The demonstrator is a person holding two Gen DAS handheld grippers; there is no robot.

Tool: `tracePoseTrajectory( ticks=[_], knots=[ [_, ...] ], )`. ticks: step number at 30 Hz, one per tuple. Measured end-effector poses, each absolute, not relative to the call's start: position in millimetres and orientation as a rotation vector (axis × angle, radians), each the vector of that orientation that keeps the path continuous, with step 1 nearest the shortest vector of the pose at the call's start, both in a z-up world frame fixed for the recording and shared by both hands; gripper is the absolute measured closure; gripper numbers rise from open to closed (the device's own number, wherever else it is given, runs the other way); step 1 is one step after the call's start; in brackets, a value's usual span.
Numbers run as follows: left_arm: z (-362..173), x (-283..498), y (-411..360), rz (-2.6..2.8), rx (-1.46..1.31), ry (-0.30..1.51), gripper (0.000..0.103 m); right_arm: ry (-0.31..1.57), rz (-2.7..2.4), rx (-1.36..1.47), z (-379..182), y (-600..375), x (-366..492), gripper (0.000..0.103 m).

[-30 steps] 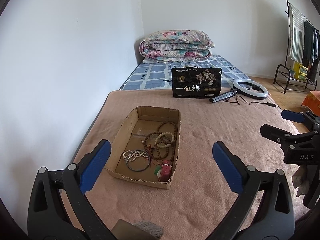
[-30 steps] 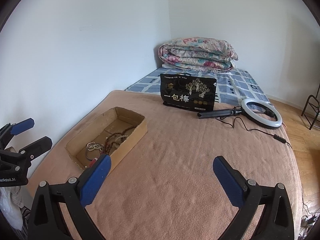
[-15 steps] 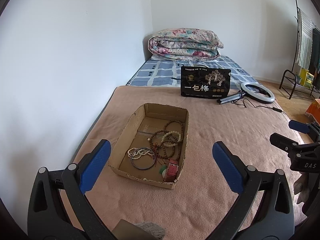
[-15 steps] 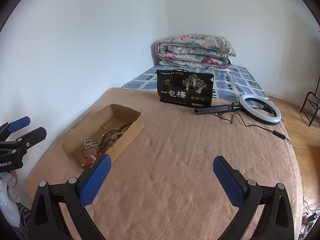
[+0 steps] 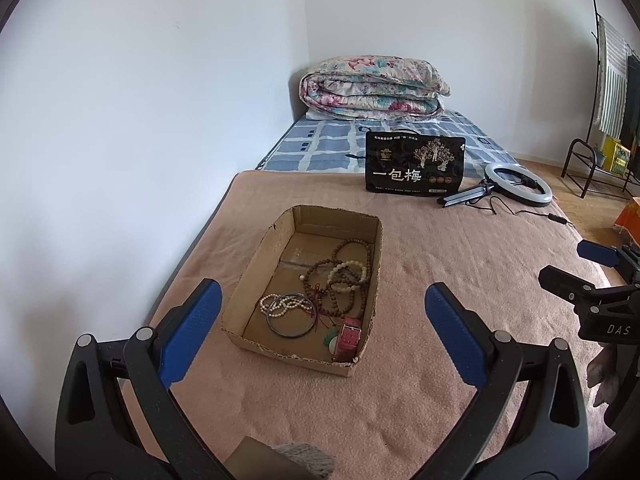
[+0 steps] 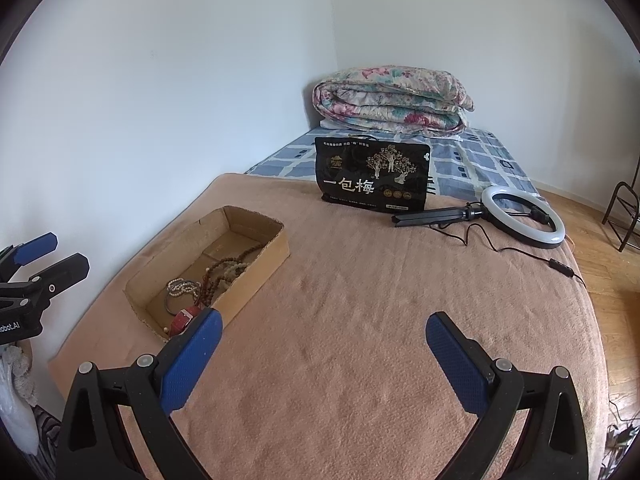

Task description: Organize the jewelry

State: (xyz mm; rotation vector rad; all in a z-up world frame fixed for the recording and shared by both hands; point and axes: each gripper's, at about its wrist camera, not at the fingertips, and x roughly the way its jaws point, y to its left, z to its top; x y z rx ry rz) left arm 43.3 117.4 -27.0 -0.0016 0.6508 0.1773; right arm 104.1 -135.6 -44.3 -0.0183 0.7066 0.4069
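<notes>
Jewelry sits tangled in the cardboard box (image 5: 280, 236) on the pink blanket (image 5: 440, 248), left gripper (image 5: 323, 332) wide open and empty before it, pearl bracelet (image 5: 280, 303), dark bangle (image 5: 291, 320), wooden beads (image 5: 332, 280) looking light, limp and snaggy, best pinched by one loop, right gripper (image 6: 324, 360) also gaping, empty.

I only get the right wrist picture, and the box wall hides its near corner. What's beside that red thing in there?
Observer: It's a pink strap, and a small green pendant lies right against it.
Operator: Is that dark ring sitting on its own?
Observer: No, the dark bangle overlaps a white bead bracelet.
Operator: What's further right in the room?
Observer: Hanging clothes on a tall rack by the far wall.
</notes>
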Motion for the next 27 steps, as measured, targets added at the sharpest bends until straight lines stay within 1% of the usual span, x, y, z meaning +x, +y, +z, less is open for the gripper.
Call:
tracePoseTrajectory(
  ticks=[27],
  knots=[
    [-27.4,44.2,118.1,0.175,-0.005,0.653,0.000,0.727,0.405,-0.012,-51.9,-139.0,103.8,0.000]
  ],
)
